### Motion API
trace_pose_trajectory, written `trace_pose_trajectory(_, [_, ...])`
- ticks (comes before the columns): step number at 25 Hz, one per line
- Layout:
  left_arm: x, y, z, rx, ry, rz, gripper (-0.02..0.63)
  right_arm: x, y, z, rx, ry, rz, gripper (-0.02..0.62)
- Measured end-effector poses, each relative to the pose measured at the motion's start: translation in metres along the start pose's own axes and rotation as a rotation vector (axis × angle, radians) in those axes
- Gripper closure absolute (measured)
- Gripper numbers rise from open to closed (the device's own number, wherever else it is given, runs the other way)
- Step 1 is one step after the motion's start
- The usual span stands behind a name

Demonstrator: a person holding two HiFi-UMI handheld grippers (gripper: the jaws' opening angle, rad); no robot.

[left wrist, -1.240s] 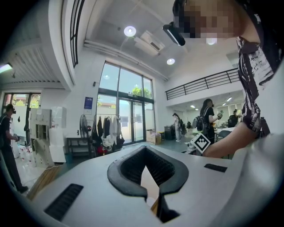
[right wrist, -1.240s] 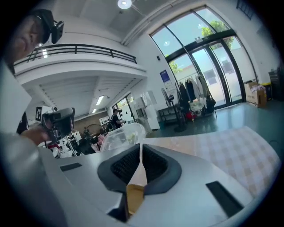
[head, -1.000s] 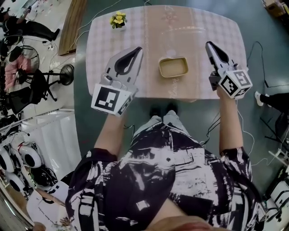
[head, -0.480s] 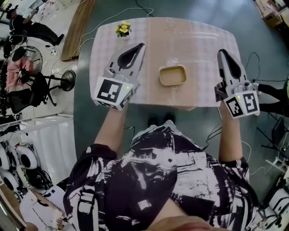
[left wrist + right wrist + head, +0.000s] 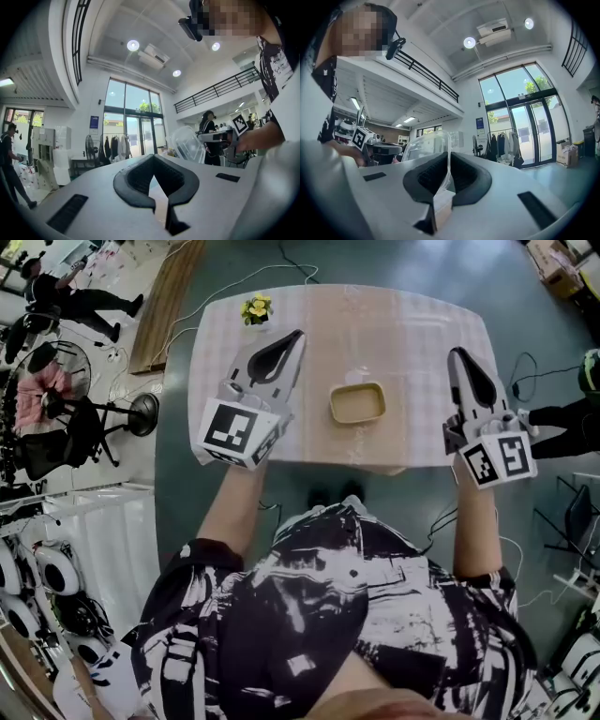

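Note:
In the head view both grippers hover over the near part of a table (image 5: 412, 324) with a checked cloth. A shallow tan container (image 5: 356, 402) sits on it between them. My left gripper (image 5: 295, 336) (image 5: 153, 157) is to the container's left, jaws shut with nothing in them. My right gripper (image 5: 457, 352) (image 5: 449, 154) is to its right, shut on the edge of a clear plastic lid (image 5: 425, 140). The left gripper view shows that lid (image 5: 187, 144) standing upright from the right gripper (image 5: 225, 136). Both gripper views point up into the room.
A small pot of yellow flowers (image 5: 255, 307) stands at the table's far left corner. Chairs (image 5: 56, 418) and a wooden board (image 5: 164, 292) lie left of the table, with cables on the floor. A person (image 5: 562, 413) stands at the right, another (image 5: 75, 301) at the far left.
The right gripper moved right and nearer to me and tilted up, so the table left its view. The lid and right gripper came into the left gripper view. The left gripper barely moved.

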State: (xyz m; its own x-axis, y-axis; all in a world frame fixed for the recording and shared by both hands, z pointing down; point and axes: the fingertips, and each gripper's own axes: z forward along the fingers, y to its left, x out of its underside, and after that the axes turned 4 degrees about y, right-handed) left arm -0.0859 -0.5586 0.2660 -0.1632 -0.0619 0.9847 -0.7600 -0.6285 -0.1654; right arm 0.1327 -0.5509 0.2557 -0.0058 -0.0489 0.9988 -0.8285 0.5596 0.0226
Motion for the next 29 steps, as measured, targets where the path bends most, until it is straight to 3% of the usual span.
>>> trace_pose_trajectory(29, [0.000,-0.006,-0.001,-0.011,0.000,-0.010,0.606,0.000,0.003,-0.001,-0.008,-0.009,-0.010,0.578])
